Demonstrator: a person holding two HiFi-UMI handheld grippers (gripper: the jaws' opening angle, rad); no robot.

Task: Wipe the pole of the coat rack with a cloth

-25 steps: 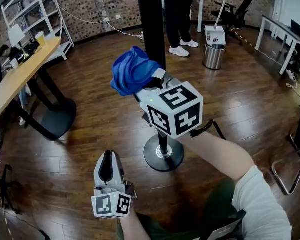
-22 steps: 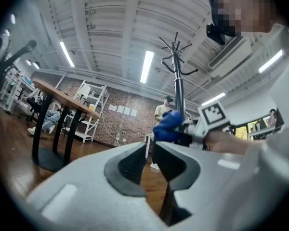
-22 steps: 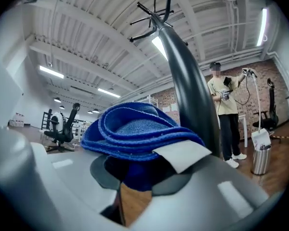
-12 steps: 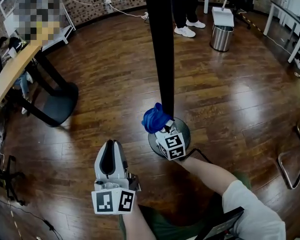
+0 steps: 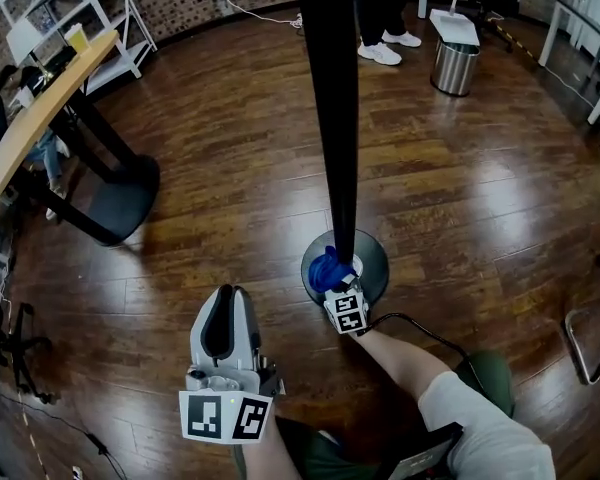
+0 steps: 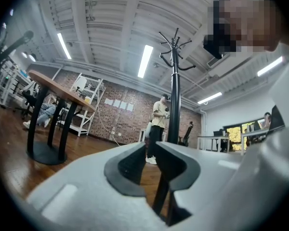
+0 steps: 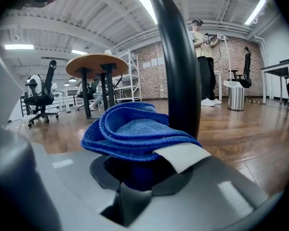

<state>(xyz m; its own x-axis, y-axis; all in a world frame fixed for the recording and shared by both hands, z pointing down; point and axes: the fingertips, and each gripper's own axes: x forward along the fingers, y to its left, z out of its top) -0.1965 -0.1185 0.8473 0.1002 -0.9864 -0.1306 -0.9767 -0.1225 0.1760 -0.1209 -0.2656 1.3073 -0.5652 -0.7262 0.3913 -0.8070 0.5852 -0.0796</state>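
Note:
The coat rack's black pole runs down to a round base on the wood floor. My right gripper is low at the foot of the pole, shut on a bunched blue cloth that presses against the pole's left side. In the right gripper view the cloth fills the jaws of the right gripper, and the pole rises just behind it. My left gripper hangs apart to the lower left, holding nothing. The left gripper has only a narrow slit between its jaws, with the pole beyond.
A wooden table on a round black foot stands at left, with white shelving behind it. A metal bin and a standing person's legs are at the back. A chair frame sits at right.
My right gripper has slid the blue cloth down the pole, from high up near the camera to the base. The left gripper has barely moved.

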